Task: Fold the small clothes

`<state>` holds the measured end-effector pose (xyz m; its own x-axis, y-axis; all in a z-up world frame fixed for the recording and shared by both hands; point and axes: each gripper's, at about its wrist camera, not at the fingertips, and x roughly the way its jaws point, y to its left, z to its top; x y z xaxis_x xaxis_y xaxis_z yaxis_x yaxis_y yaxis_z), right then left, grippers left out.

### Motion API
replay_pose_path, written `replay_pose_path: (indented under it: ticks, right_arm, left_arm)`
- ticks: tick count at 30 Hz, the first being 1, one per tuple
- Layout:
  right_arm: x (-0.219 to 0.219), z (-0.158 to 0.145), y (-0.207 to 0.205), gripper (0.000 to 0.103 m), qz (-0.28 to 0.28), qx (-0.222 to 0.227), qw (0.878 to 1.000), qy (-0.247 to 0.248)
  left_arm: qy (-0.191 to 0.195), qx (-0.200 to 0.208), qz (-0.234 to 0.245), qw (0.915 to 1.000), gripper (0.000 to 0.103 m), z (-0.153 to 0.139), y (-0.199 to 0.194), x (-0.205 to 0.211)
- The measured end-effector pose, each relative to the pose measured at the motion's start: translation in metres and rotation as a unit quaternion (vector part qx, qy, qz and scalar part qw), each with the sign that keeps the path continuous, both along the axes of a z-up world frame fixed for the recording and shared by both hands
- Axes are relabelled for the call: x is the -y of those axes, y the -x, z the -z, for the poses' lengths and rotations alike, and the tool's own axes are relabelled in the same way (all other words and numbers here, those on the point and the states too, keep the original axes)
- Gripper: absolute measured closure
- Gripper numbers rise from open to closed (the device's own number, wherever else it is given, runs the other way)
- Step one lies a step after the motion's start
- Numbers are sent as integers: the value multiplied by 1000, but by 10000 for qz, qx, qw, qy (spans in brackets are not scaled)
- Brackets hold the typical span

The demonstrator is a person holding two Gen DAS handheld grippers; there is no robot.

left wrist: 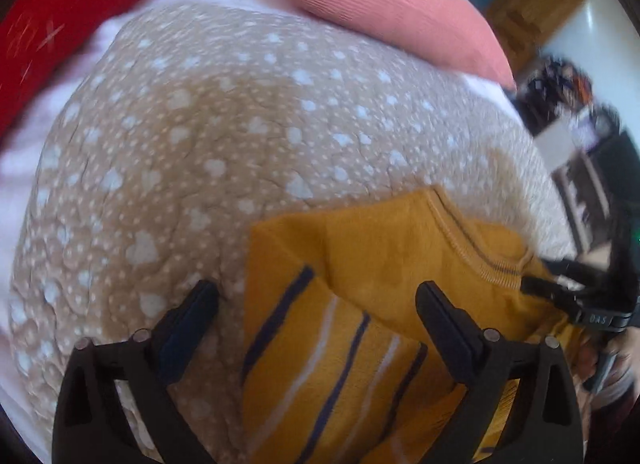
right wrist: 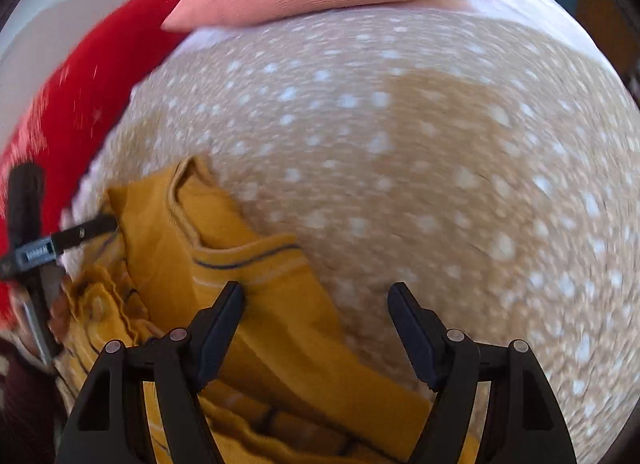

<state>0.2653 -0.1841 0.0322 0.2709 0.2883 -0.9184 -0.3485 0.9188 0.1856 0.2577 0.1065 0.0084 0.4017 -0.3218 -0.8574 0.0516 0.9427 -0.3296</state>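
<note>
Beige spotted blanket (left wrist: 208, 143) over a bed, pink pillow (left wrist: 384, 3) and red pillow (left wrist: 60, 23) along the far edge. Mustard striped garment (left wrist: 360, 304), partly folded, at the near edge. Left hand-held gripper (left wrist: 316, 304) and right hand-held gripper (right wrist: 316, 304): both spread wide, gripping nothing.

Bright daylight, motion blur, fisheye-warped edges

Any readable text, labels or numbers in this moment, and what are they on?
"OAS", faint and blurred, uncertain: on the right tongs as seen from the left wrist.
Grey label on the left tongs as seen from the right wrist: too blurred to read.
Sweater, blanket, pillows: no text.
</note>
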Motion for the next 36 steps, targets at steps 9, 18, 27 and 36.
replay_pose_path:
  ticks: [9,18,27,36]
  right_arm:
    - [-18,-38,32,91,8,819,9963,275]
    - [-30,-82,76,90,-99,1284,9891,717]
    - [15,-98,109,53,471,1415,9871,585]
    - [36,-40,118,45,509,760,9936,665]
  left_arm:
    - [180,367,-57,9991,93,-48,31,0]
    - [-103,610,-77,9981,91,-91,69,12]
    - [-560,920,-234,9939,36,-94,112,2]
    - [-1442,973,600,9829,30,-39,122,51]
